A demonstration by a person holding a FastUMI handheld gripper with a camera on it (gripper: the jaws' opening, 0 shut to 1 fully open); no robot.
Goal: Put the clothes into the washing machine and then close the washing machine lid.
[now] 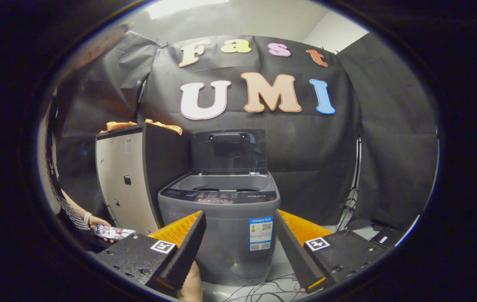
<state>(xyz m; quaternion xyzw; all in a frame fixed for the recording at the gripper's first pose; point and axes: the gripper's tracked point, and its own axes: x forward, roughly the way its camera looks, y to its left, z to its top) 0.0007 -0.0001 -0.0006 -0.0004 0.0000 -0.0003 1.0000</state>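
At lower centre of the frame: your gripper (238, 247) is spread wide and empty, one finger at each side of the washer's front.
Washer: the washer (221, 226) stands mid-frame, just beyond the fingers, front panel square to you.
Lid: the lid (229, 150) stands upright at the back of the tub, hinged along its lower edge, so the mouth is open to take a load from above.
Clothes: the orange clothes (144, 125) lie on top of the cabinet (138, 176), upper left of the washer (high, and near the tub, probably to keep the carry short).
Axis: the bundle's long axis runs left to right along the cabinet's top; one end droops over the corner nearest the lid.
Aim: your fingers point at the washer, not the clothes, so you would likely need to lift and swing left first.
Bystander: a hand (98, 222) with a phone (112, 231) sits at lower left, beside the cabinet.
Floor: cables (263, 289) trail under the washer.
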